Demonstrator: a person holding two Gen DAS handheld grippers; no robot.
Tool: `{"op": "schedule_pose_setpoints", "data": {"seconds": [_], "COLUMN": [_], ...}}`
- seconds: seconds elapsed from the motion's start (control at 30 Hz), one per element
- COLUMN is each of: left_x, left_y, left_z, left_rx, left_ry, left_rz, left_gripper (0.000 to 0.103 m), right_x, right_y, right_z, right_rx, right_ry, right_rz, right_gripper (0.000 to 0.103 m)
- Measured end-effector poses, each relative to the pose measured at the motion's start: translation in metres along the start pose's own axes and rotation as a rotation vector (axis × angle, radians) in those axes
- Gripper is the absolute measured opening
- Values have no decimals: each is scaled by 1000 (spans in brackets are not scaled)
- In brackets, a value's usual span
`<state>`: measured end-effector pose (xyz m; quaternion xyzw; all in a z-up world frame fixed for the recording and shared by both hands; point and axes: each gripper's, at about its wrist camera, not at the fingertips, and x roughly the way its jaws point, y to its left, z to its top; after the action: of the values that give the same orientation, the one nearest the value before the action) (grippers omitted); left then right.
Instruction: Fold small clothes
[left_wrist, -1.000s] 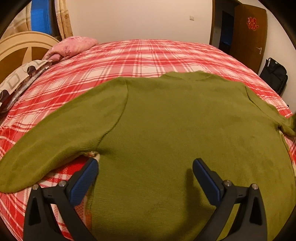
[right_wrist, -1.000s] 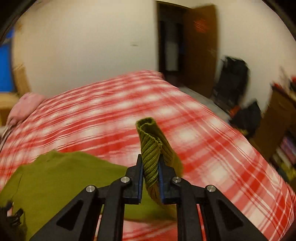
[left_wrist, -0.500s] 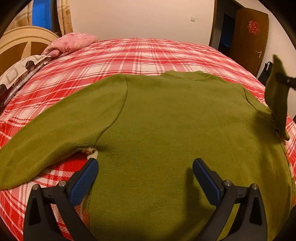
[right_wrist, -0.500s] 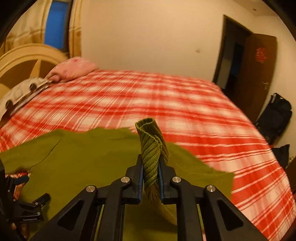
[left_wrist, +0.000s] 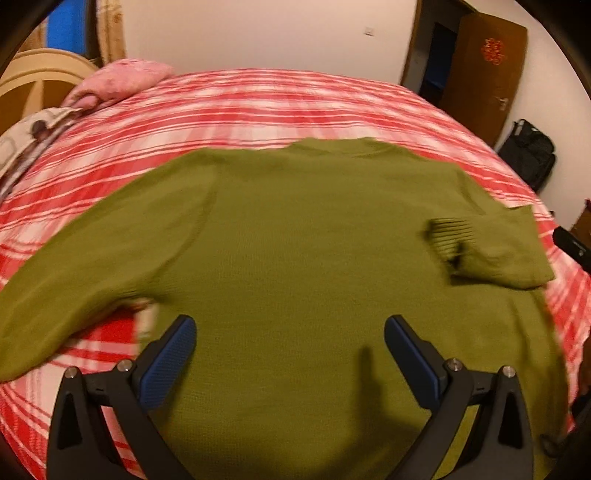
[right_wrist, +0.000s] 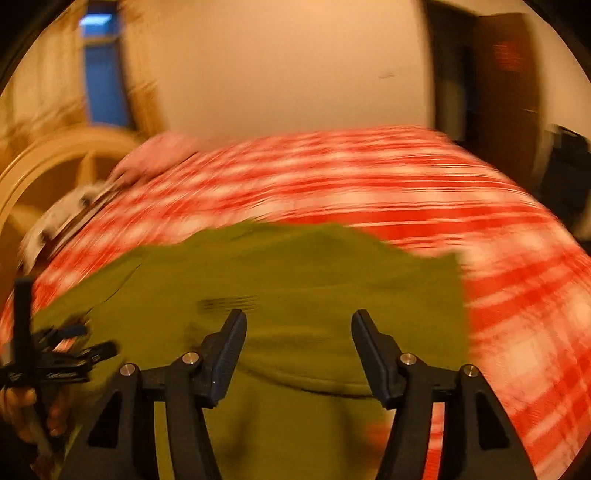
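An olive green sweater (left_wrist: 303, 236) lies flat on the bed, neck far from me. Its right sleeve is folded inward, with the ribbed cuff (left_wrist: 448, 234) resting on the body. Its left sleeve (left_wrist: 70, 273) stretches out to the left. My left gripper (left_wrist: 290, 332) is open and empty over the sweater's lower part. My right gripper (right_wrist: 298, 323) is open and empty above the folded sleeve on the sweater (right_wrist: 295, 280); that view is blurred. The left gripper also shows at the right wrist view's left edge (right_wrist: 55, 354).
The bed has a red and white plaid cover (left_wrist: 280, 107). A pink pillow (left_wrist: 122, 79) and a patterned cloth (left_wrist: 33, 136) lie at the far left by the headboard. A brown door (left_wrist: 484, 70) and a black bag (left_wrist: 528, 155) stand to the right.
My right gripper carried the sleeve cuff inward over the sweater, opened and let it go. The cuff now lies on the sweater's body. My left gripper stayed open.
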<state>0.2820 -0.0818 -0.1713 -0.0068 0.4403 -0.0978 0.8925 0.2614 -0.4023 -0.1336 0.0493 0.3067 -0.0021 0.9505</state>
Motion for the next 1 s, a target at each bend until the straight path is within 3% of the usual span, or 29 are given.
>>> {"op": "schedule_pose_setpoints", "data": {"seconds": [0.13,0.23,0.33,0.4,0.47,0.5,0.57,0.6,0.67,0.8,1.0], "left_x": [4,16,41,60,63,63,61,58,47,8,-21], "left_y": [-53,-81,-96,-98,-97,-101,-112,-115,-114,-106,-70], "left_z": [17,31,46,52,51,52,53,54,59,66,74], "left_rx": [63,77,46,-1,-67,-58,-14,-6,-11,25,5], "left_ry": [-1,23,80,115,105,102,105,116,101,12,-33], "left_rz": [-79,-105,-118,-103,-148,-144,-140,-156,-188,-194,-179], "left_gripper": [97,91,88,74,68,61,16,10,8,8,7], "right_x": [-20,-28,-24,-24,-28,-30,-37,-37,-36,-35,-32], "right_y": [-55,-79,-82,-82,-78,-77,-76,-75,-73,-77,-77], "right_z": [-16,-31,-34,-32,-30,-30,-30,-30,-30,-31,-33], "right_rx": [149,233,244,248,230,221,197,190,183,199,197], "right_ry": [-76,-123,-116,-124,-157,-169,-200,-207,-199,-193,-184], "right_rz": [-217,-255,-250,-252,-261,-264,-269,-271,-269,-274,-278], "right_gripper": [61,61,61,61,61,61,61,61,61,61,62]}}
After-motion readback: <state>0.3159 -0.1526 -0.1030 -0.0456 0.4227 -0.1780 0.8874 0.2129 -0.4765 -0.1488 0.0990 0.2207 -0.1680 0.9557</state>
